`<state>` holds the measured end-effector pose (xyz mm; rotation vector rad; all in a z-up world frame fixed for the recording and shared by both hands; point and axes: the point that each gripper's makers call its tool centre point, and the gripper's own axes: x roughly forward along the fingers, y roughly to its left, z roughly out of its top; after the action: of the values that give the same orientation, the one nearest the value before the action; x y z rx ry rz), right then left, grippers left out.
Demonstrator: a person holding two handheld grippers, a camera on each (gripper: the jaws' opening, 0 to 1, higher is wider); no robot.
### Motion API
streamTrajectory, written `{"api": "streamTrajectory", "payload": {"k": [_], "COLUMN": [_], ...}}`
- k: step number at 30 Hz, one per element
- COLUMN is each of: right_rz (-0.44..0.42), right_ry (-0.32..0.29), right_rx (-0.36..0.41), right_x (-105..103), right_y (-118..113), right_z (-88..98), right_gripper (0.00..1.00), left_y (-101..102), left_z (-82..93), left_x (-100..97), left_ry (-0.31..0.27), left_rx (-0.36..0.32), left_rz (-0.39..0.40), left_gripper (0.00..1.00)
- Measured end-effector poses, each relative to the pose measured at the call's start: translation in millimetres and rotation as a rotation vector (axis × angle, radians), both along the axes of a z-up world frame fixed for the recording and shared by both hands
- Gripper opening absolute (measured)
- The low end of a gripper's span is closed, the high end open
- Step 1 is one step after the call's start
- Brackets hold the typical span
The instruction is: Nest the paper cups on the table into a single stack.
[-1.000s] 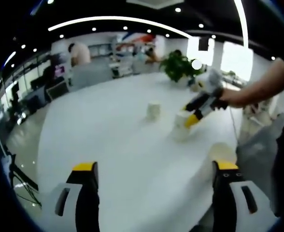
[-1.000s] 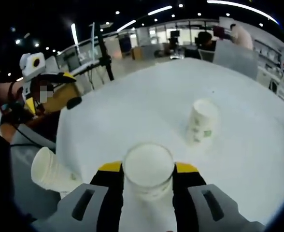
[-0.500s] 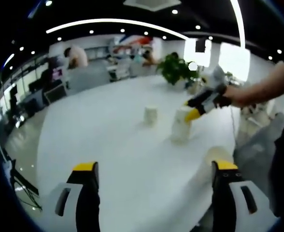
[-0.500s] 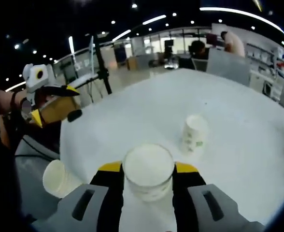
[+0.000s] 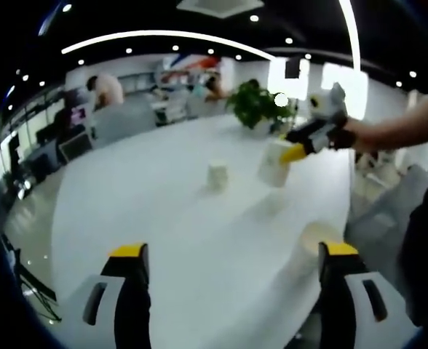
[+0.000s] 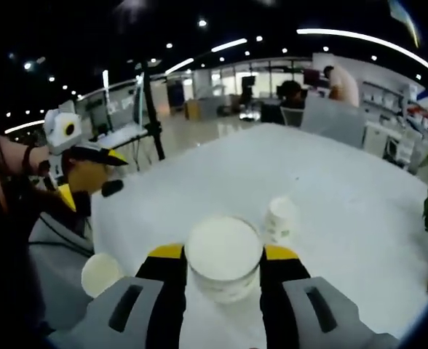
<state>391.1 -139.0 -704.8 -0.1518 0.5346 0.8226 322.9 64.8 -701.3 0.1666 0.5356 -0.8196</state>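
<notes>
A white paper cup (image 5: 274,163) hangs above the round white table (image 5: 163,211) with my right gripper (image 5: 292,152) shut on it. In the right gripper view that cup (image 6: 223,256) sits between the closed jaws of my right gripper (image 6: 223,251). A second cup (image 5: 217,175) stands on the table beyond it, seen again as the small cup (image 6: 281,217). A third cup (image 5: 317,237) rests near the table's near edge, also the cup (image 6: 101,273) at lower left. My left gripper (image 5: 234,250) is open and holds nothing; it appears as the left gripper (image 6: 90,174) at the table's side.
A potted plant (image 5: 254,105) stands at the table's far edge. A tripod (image 6: 150,109) rises beyond the table. People sit at desks (image 6: 323,91) in the background. The table's rim (image 6: 97,233) runs close to the third cup.
My right gripper has risen with its cup off the table. The left gripper stays open and has drawn back a little, so the table looks farther.
</notes>
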Motion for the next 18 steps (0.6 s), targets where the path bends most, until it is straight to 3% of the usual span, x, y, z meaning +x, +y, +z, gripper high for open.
{"api": "streamTrajectory", "payload": {"k": [9,18], "right_rz": [0.001,-0.011], "right_ry": [-0.051,-0.083], "right_rx": [-0.011,0.044], "right_x": [-13,-26], "right_y": [1,7], "right_z": [18.0,43.4], "right_gripper": [0.36,0.35], "left_y": [-1,-5], "left_z": [2.5,6.3], "left_x": [-1.1,-2.6], "left_ry": [-0.004,-0.011], "left_rx": [-0.004,-0.015], "left_rz": [-0.026,-0.043], "left_gripper": [0.93,0.93]}}
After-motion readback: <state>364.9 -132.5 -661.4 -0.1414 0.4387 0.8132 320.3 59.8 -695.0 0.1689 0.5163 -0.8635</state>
